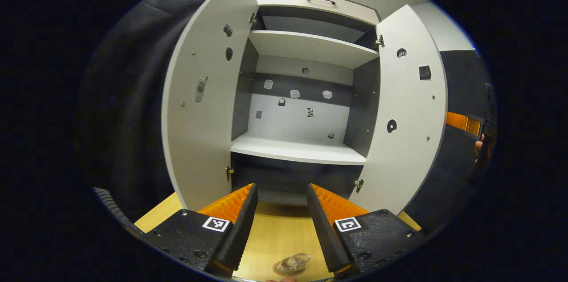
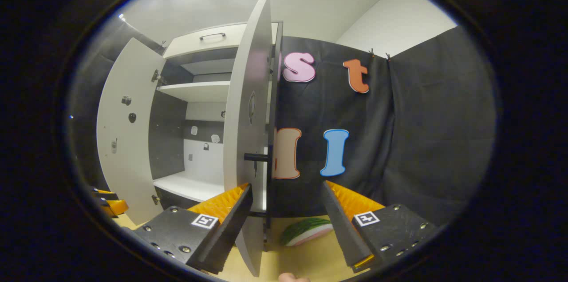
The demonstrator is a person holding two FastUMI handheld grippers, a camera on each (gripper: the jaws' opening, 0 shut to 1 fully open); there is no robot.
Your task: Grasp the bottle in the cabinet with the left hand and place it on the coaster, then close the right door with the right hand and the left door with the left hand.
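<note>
The grey cabinet (image 1: pixel 306 151) stands with both doors swung out and its shelves bare. My left gripper (image 1: pixel 282 188) is open in front of the lower shelf, nothing between its fingers. Below it on the wooden table, a clear round thing (image 1: pixel 296 263), seemingly the bottle's top seen from above, sits at the view's bottom edge; I cannot make out the coaster. The left door (image 1: pixel 199 95) and right door (image 1: pixel 406 113) flank the opening. My right gripper (image 2: pixel 286 185) is open, close to the right door's outer edge (image 2: pixel 248 140) and its dark handle (image 2: pixel 257 156), which lie just inside its left finger.
A watermelon-slice toy (image 2: pixel 306 231) lies on the table past the right door. The other gripper (image 2: pixel 108 202) shows at far left in the right gripper view. A drawer with a handle (image 1: pixel 320 0) tops the cabinet. Black cloth walls surround the booth.
</note>
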